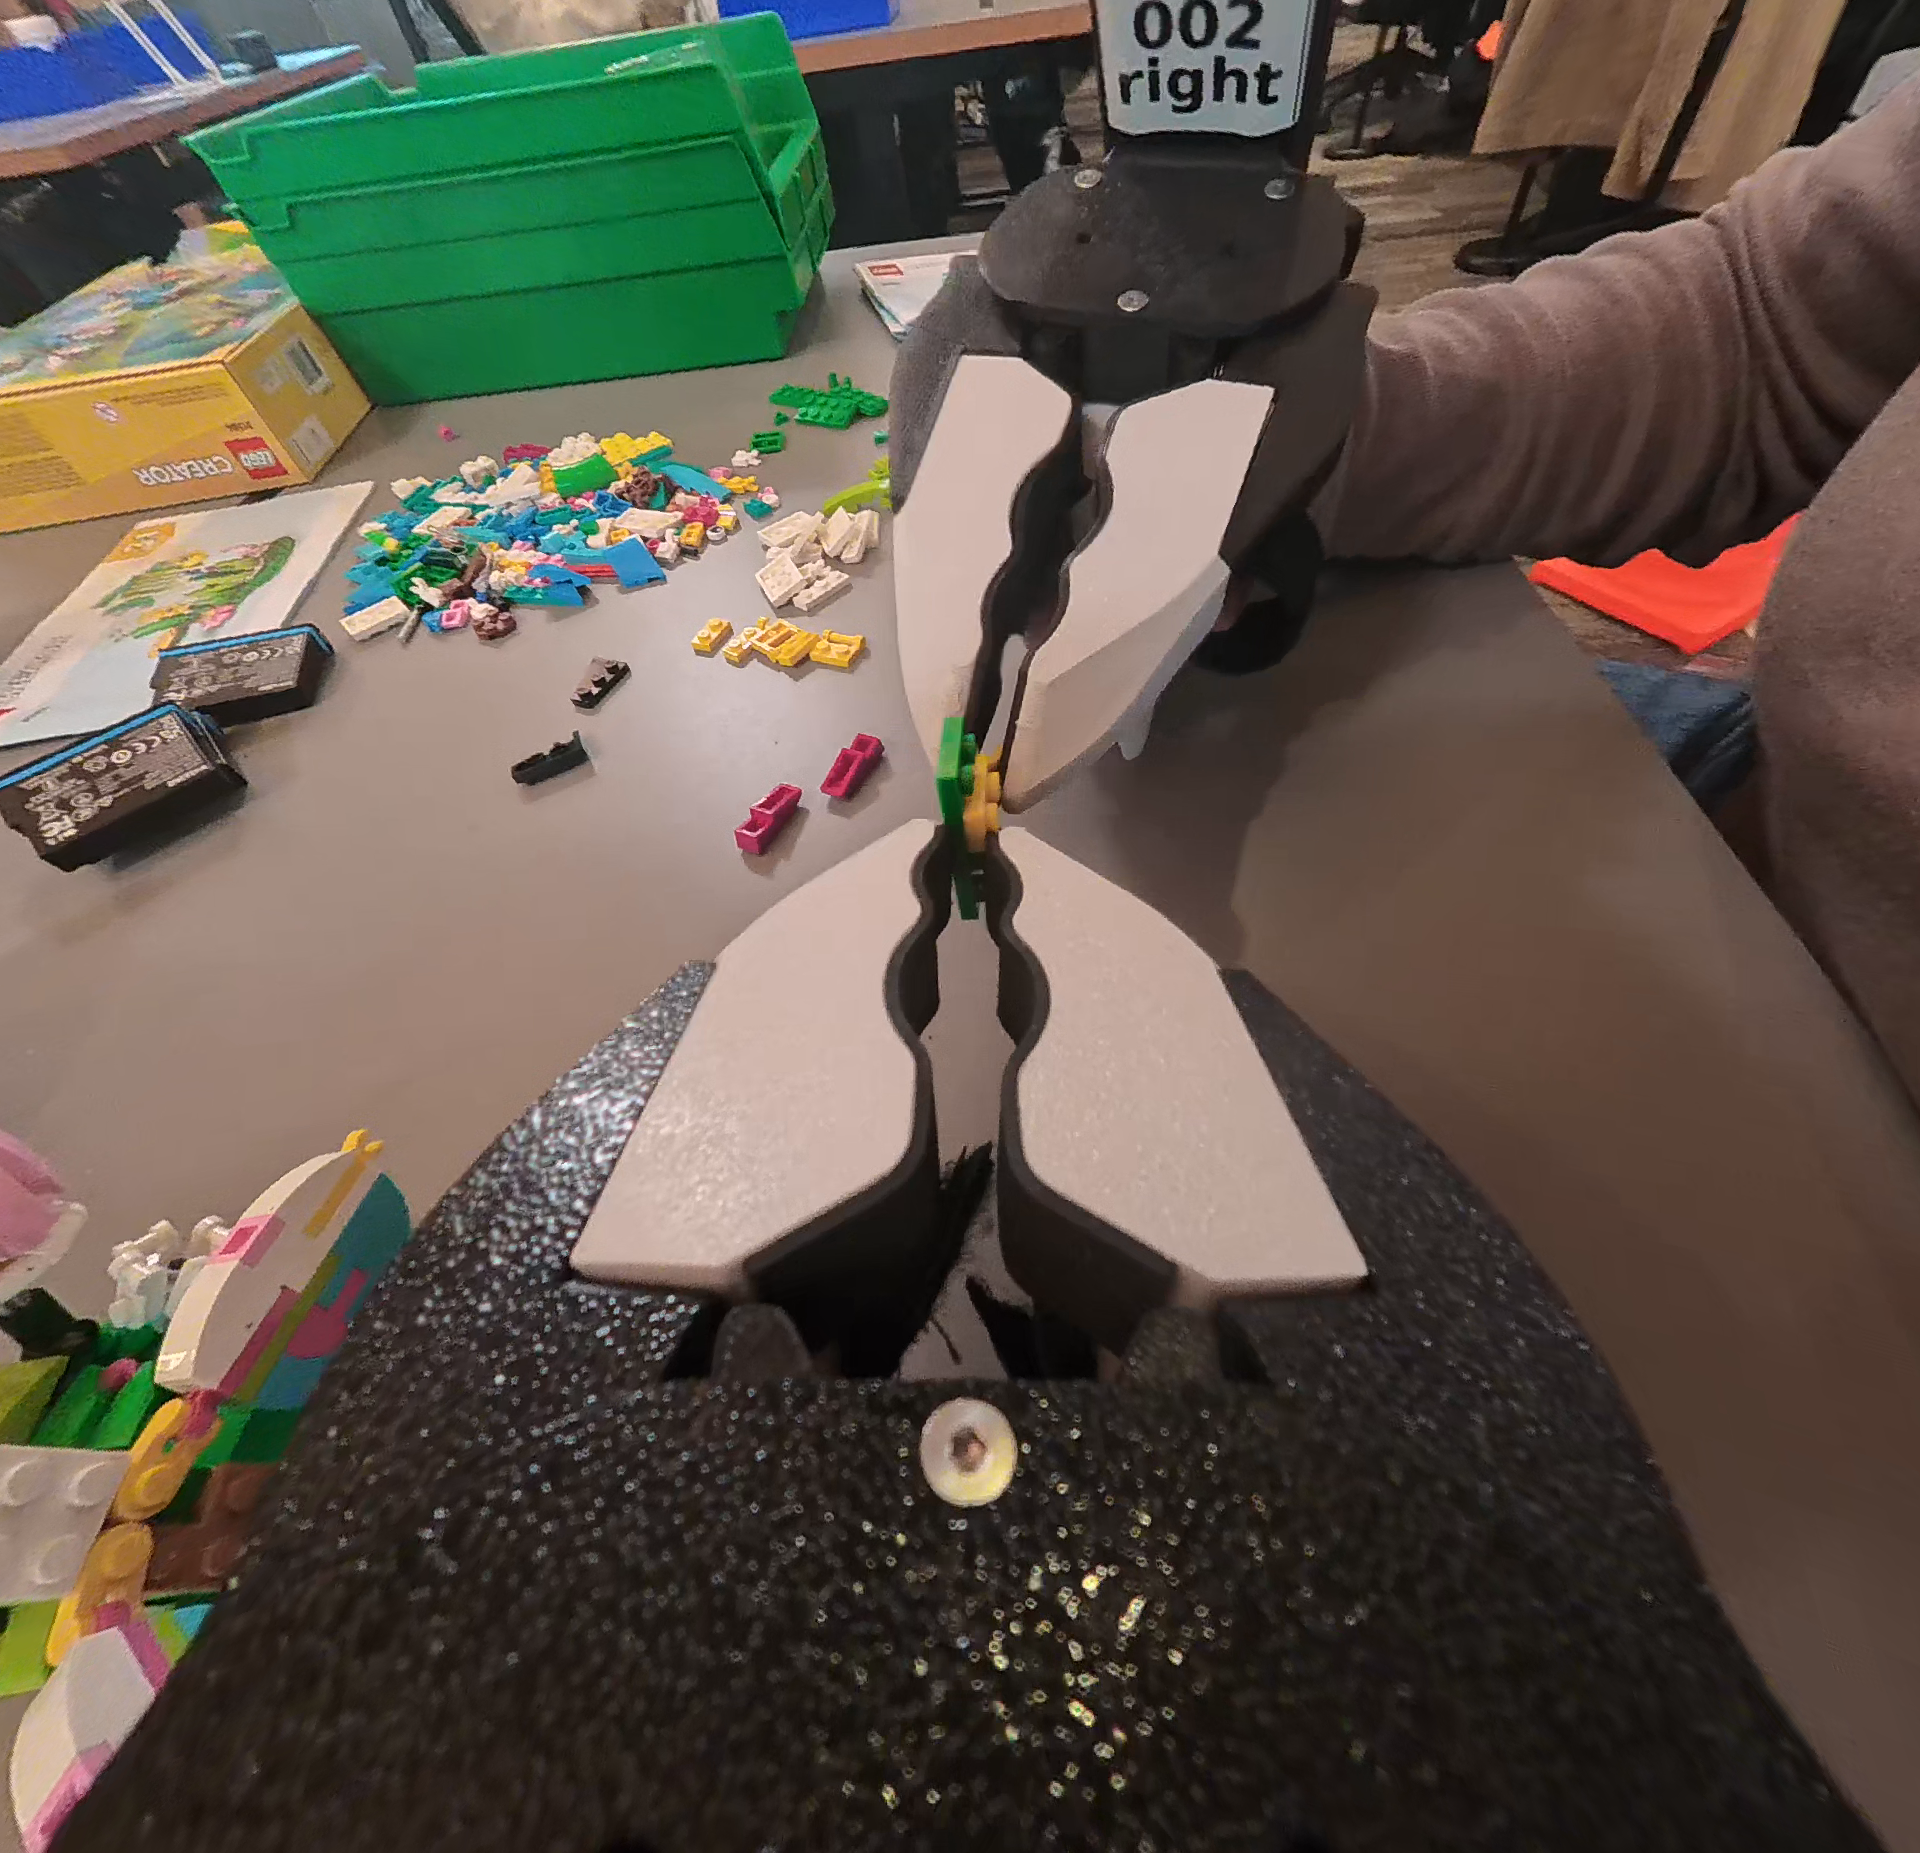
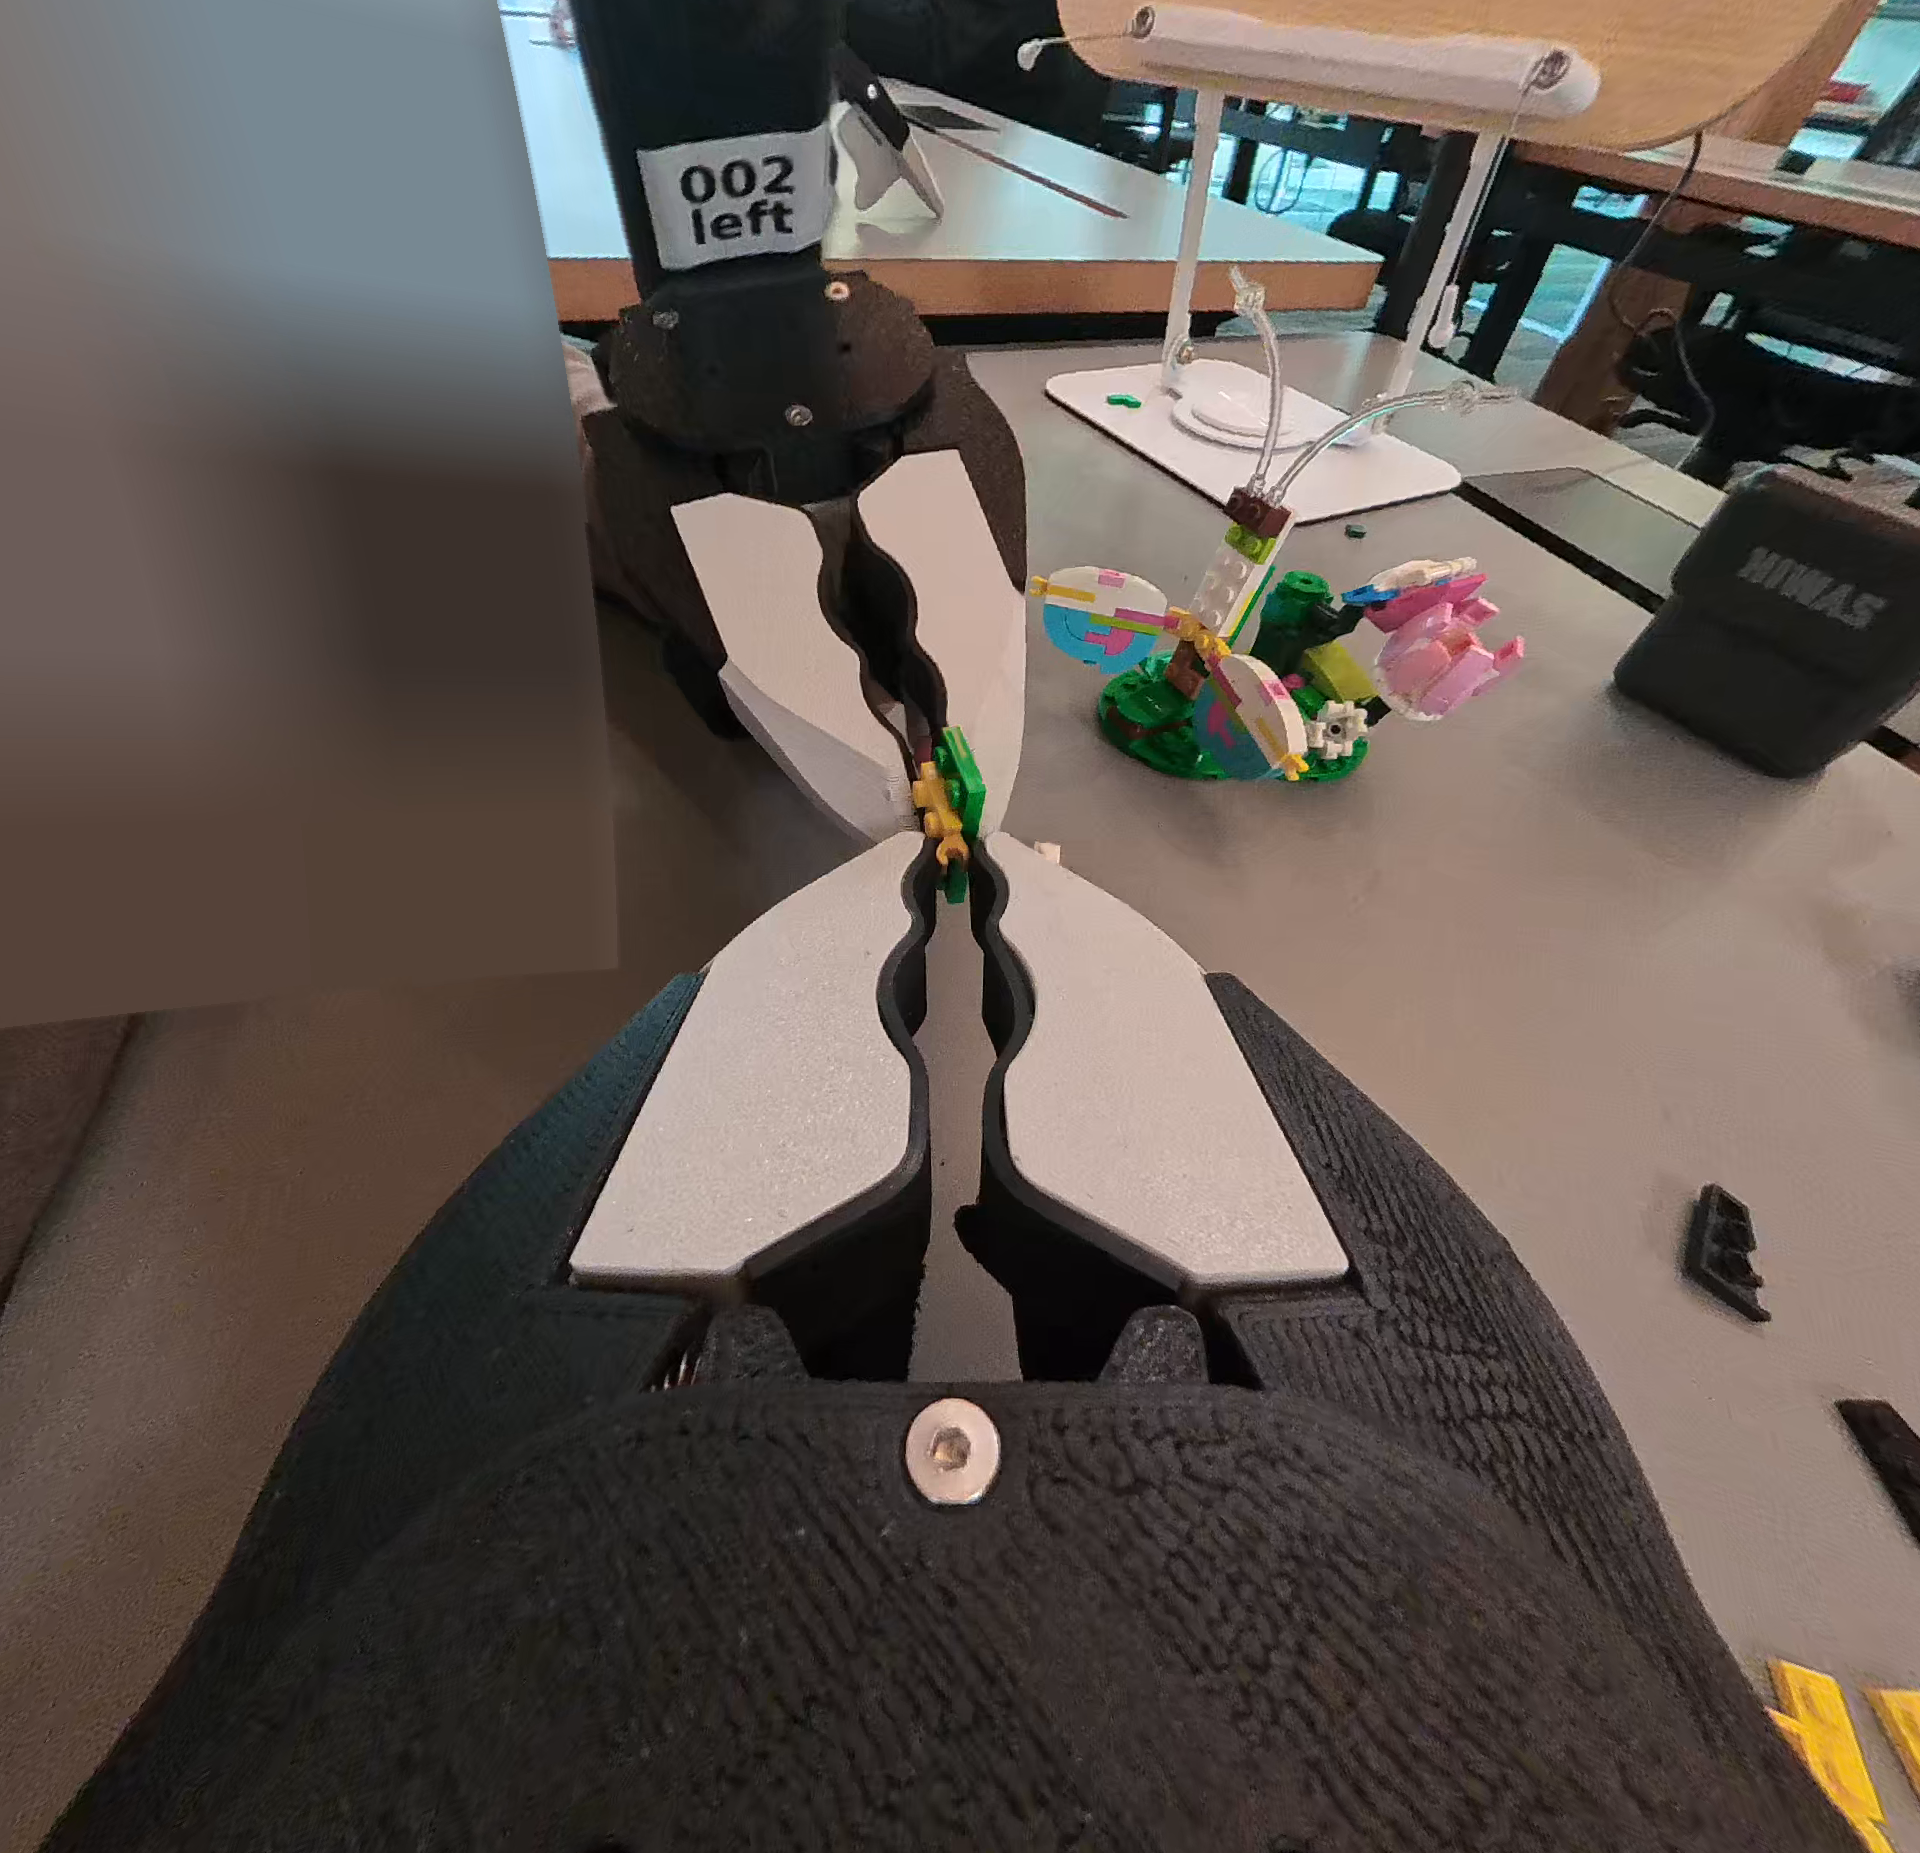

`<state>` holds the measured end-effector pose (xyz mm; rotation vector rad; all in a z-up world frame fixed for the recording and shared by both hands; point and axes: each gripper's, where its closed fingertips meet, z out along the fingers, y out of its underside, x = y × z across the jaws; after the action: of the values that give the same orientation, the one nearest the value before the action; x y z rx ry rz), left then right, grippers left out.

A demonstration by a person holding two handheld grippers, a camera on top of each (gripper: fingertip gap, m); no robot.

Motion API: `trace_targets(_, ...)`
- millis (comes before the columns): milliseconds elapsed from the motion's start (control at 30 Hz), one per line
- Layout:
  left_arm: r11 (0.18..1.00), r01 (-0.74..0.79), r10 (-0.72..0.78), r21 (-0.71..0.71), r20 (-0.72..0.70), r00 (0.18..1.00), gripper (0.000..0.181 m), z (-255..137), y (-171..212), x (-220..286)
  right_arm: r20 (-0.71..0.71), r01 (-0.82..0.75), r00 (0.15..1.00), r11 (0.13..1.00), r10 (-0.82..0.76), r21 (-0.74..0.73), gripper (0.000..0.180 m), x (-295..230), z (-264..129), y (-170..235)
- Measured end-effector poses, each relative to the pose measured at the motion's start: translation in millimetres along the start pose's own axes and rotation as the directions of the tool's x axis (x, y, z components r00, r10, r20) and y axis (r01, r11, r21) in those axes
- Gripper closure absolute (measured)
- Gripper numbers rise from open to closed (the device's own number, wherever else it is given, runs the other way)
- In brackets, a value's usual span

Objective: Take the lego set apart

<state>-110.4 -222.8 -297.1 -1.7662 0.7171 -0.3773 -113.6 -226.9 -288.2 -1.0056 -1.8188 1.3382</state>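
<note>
1. Left gripper [image 1: 971,853], grey fingers pressed together, pinches the lower end of a small green-and-yellow lego plate assembly [image 1: 961,785] held above the grey table [image 1: 1403,972].
2. Right gripper [image 2: 951,853], fingers likewise closed, clamps the same assembly's other end, tip to tip.
3. Bare tabletop lies beneath and rightward to the near edge.
4. Loose magenta bricks [image 1: 810,793] sit just left.
5. Farther: mixed lego pile [image 1: 561,536], stacked green plastic bins [image 1: 540,203].
6. The half-built butterfly-and-flower lego model [image 2: 1268,660] stands well apart.

Left gripper [image 1: 968,868] and right gripper [image 1: 977,764]: tip to tip, both clamped on a green-yellow piece [image 1: 961,795], apparently two plates. Loose bricks [image 1: 540,536], green bins [image 1: 540,203], yellow box [image 1: 156,401]: laid on table [image 1: 1351,868].
</note>
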Motion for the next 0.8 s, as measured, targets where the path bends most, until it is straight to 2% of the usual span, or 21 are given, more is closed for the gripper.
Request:
trace_targets(133,0.999,-0.049,0.048,0.022,0.054,0.997,0.167,-0.4,-2.6,-3.9,0.013,-0.023,1.000,1.000,0.023,0.020,0.176,0.3,-1.4,-2.5)
trace_targets(267,0.998,-0.060,0.060,0.014,0.037,0.998,0.164,1.8,-0.5,-0.2,0.038,-0.055,0.998,0.997,0.052,0.055,0.176,-1.4,-3.1,-8.3)
trace_targets(367,0.997,-0.060,0.058,0.042,0.032,0.998,0.176,1.7,-3.3,1.9,0.054,-0.076,0.996,0.995,0.072,0.072,0.176,-2.1,-4.5,-10.8)
trace_targets(467,0.998,-0.015,0.014,0.065,0.020,1.000,0.177,-1.6,-10.0,1.1,0.047,-0.082,0.996,0.991,0.078,0.105,0.176,-2.0,-5.4,-17.9)
trace_targets(533,0.999,-0.002,-0.001,0.045,0.065,0.998,0.176,-2.0,-10.2,-3.9,-0.017,-0.040,0.999,0.994,0.042,0.105,0.176,2.3,-4.2,-19.4)
trace_targets(600,0.999,0.023,-0.026,0.028,0.124,0.992,0.176,-2.4,-8.8,-10.6,-0.139,0.068,0.989,0.995,-0.057,0.078,0.176,7.6,-2.0,-19.1)
trace_targets(700,0.998,0.066,-0.067,0.016,0.179,0.982,0.176,-3.8,-5.3,-19.5,-0.335,0.257,0.909,0.966,-0.247,-0.018,0.176,13.8,2.4,-18.7)
trace_targets(800,0.993,0.121,-0.120,0.008,0.183,0.976,0.176,-2.8,-0.5,-22.5,-0.420,0.332,0.842,0.939,-0.339,-0.092,0.175,18.0,4.6,-15.3)
